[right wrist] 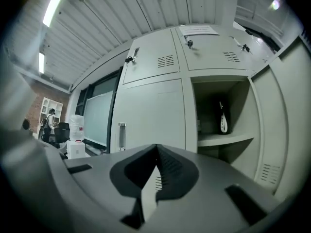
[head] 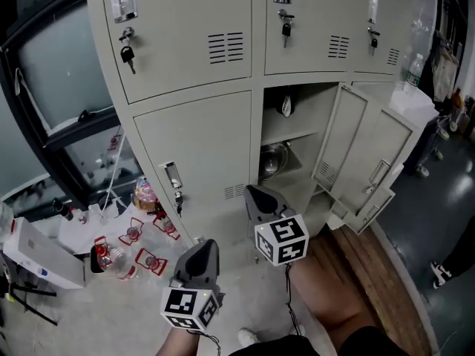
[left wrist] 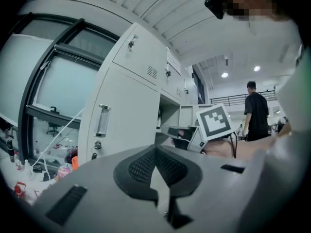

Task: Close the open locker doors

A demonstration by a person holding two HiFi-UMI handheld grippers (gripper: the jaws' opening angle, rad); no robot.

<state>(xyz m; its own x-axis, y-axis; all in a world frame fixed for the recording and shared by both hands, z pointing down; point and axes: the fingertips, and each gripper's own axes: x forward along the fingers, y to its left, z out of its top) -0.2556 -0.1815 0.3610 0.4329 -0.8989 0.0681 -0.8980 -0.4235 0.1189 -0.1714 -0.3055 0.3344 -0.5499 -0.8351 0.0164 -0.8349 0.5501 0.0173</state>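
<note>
The beige locker bank (head: 193, 132) has a lower middle compartment (head: 293, 143) standing open, its door (head: 345, 147) swung out to the right. A second open door (head: 387, 170) hangs just behind it. Inside are a shelf, a metal bowl (head: 272, 160) and a dark hanging item (right wrist: 221, 118). My right gripper (head: 251, 190) is shut and empty, level, in front of the closed lower-left door (right wrist: 150, 115), with the open compartment (right wrist: 223, 125) to its right. My left gripper (head: 206, 243) is shut and empty, lower left of the right one, and it faces the same closed door (left wrist: 124, 125).
Bottles and red items (head: 137, 232) lie on the floor left of the lockers, beside a white box (head: 37, 254). Keys (head: 128, 54) hang from the upper locks. A wooden floor strip (head: 364, 265) runs under the open doors. A person in black (left wrist: 256, 111) stands far off.
</note>
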